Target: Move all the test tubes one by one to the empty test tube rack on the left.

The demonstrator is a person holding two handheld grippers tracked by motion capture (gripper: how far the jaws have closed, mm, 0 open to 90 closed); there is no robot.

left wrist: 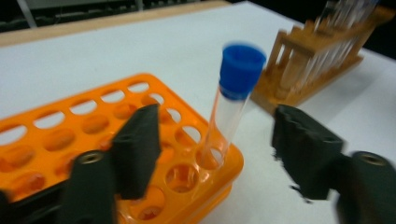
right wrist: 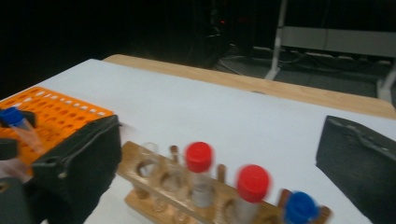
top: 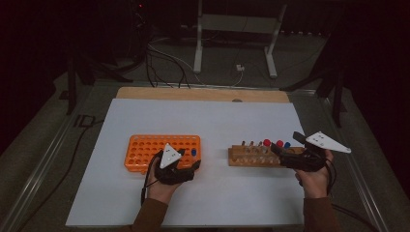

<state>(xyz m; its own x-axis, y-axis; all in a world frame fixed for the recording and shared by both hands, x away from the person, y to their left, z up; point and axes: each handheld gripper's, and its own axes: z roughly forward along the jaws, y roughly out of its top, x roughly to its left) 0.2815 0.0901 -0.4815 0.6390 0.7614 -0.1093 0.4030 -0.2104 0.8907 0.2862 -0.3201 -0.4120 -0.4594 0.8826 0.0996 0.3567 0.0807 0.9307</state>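
A clear tube with a blue cap (left wrist: pixel 231 107) stands tilted in a corner hole of the orange rack (left wrist: pixel 93 126). My left gripper (left wrist: pixel 219 144) is open, its jaws on either side of the tube with a gap at each pad. In the high view that gripper (top: pixel 190 158) sits at the right end of the orange rack (top: pixel 145 147). My right gripper (right wrist: pixel 219 158) is open wide at the wooden rack (right wrist: pixel 154 186), which holds two red-capped tubes (right wrist: pixel 199 156) and a blue-capped one (right wrist: pixel 300 206). In the high view it (top: pixel 286 144) hangs over the right end of the wooden rack (top: pixel 241 159).
Both racks stand on a white sheet (top: pixel 203 116) over a wooden tabletop (top: pixel 203 94). Beyond the table, cables and a white metal frame (top: pixel 237 24) lie on the dark floor. The wooden rack (left wrist: pixel 317 60) stands a little way right of the orange one.
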